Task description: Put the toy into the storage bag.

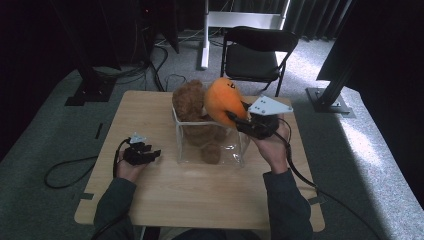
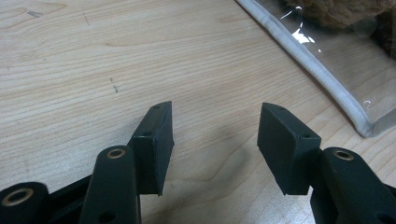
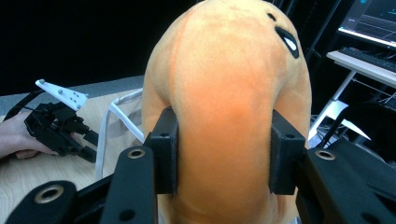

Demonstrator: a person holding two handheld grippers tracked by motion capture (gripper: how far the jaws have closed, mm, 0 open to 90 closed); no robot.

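the right tongs (image 1: 239,119) squeeze an orange plush toy (image 1: 224,99) by its soft lower body and hold it in the air above the right end of a clear plastic bin (image 1: 235,150) on the desk (image 1: 150,195). in the right gripper view the two pads sink into the plush (image 3: 224,93), so the grip looks firm but sits only on stuffing. a brown teddy bear (image 1: 192,107) already sits in the bin, its head rising above the rim and its legs reaching toward the front wall.

the left tongs (image 1: 150,154) rest spread apart and empty on the desk, just left of the bin; the left gripper view shows the bin's white-edged corner (image 2: 327,79) near them.

the likely trouble: the bin is light and nothing steadies it, so pushing the orange toy down beside the bear could slide or tip it. the space left looks tight, and the toy may catch on the rim or ride up on the bear. the plush could also slip from the pads if it drags.
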